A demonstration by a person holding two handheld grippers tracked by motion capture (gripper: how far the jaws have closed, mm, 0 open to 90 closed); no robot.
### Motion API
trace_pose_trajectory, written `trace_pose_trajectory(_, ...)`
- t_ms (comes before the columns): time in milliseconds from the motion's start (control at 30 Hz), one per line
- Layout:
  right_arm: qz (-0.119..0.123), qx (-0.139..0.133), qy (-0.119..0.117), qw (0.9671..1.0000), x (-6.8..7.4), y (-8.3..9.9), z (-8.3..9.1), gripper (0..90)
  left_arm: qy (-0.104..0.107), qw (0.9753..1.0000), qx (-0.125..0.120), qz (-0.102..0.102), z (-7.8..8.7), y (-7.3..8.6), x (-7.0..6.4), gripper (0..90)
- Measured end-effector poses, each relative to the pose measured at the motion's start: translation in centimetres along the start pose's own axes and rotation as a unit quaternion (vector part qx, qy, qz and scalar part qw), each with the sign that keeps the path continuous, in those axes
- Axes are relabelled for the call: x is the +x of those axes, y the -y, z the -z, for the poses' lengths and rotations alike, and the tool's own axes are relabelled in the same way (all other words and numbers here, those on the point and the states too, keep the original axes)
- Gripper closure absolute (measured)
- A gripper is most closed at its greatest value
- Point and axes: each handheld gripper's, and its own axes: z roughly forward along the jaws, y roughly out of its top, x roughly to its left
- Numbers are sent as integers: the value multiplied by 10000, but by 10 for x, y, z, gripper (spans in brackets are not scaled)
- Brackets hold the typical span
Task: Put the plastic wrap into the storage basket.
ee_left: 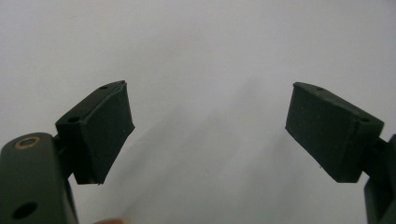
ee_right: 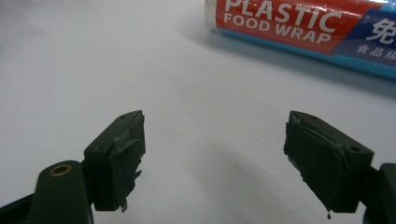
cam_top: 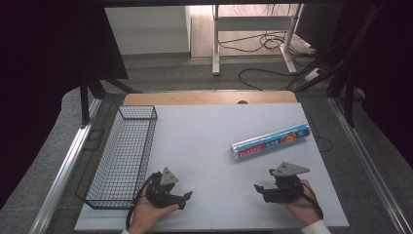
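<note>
Low over the pale grey matte tabletop, both hands rest at the near edge, each wrapped around a black two-jaw gripper. Left gripper points toward the right one, jaws spread wide, nothing between its rubber pads. Right gripper is likewise agape and empty; the glossy cylindrical roll of plastic food wrap lies just beyond it. A black wire-mesh basket sits outside the left gripper.
</note>
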Motion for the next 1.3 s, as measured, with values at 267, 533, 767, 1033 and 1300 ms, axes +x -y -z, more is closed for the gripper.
trace_pose_trajectory(267,14,66,-135,9999,1,-2,-4,256,-12,10000,30,-61,0,1,-2,144)
trace_pose_trajectory(533,43,130,-193,9997,2,-2,-2,271,1,9999,-15,-129,1,0,-4,143)
trace_pose_trajectory(767,-3,79,-201,9998,0,-16,5,286,17,9999,-66,-120,3,0,-2,143)
trace_pose_trajectory(1033,-106,65,-97,9999,-20,-30,16,291,-1,9998,-199,-99,6,0,-2,147)
trace_pose_trajectory(1300,-374,102,149,9991,-64,-40,27,306,0,9999,-113,-77,4,0,-1,146)
